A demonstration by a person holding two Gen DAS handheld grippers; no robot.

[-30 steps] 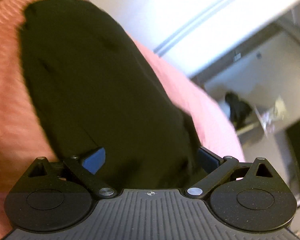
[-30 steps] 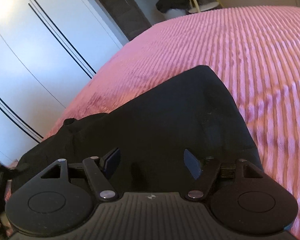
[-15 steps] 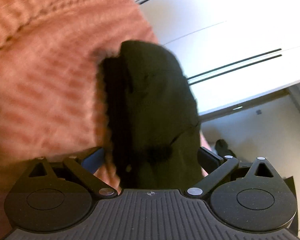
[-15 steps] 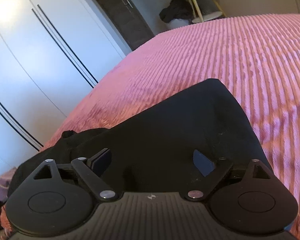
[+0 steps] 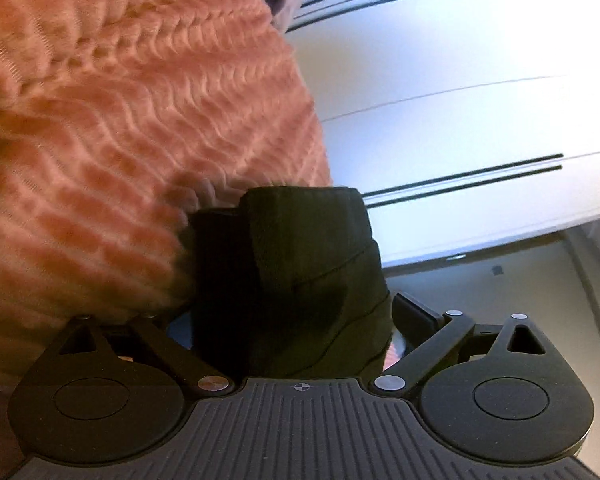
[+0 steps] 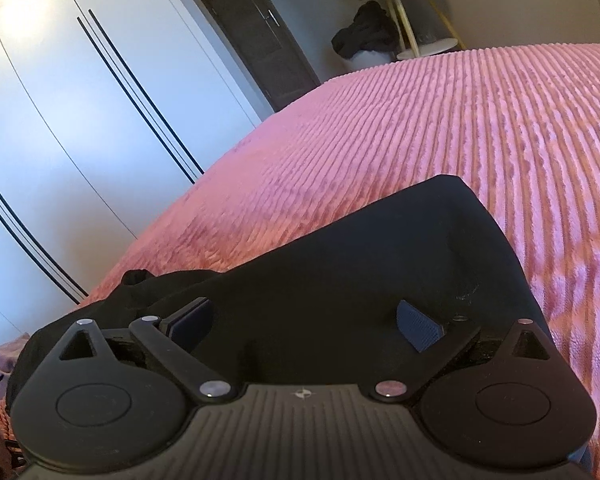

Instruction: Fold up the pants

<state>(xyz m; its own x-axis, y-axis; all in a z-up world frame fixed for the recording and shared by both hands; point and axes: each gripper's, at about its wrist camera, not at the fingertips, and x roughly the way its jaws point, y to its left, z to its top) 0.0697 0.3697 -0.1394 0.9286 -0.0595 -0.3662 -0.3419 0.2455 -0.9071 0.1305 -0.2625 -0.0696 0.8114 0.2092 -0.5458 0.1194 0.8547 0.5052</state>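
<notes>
Black pants (image 6: 380, 264) lie on the pink ribbed bedspread (image 6: 480, 120) in the lower half of the right wrist view, with the right tool (image 6: 304, 324) over them, its fingers spread apart and gripping nothing. In the left wrist view a bunched fold of the pants (image 5: 296, 280) fills the lower centre, sitting between the wide-set fingers of the left tool (image 5: 292, 320); whether those fingers clamp it cannot be told. White wardrobe doors (image 5: 480, 100) fill the right of that frame.
</notes>
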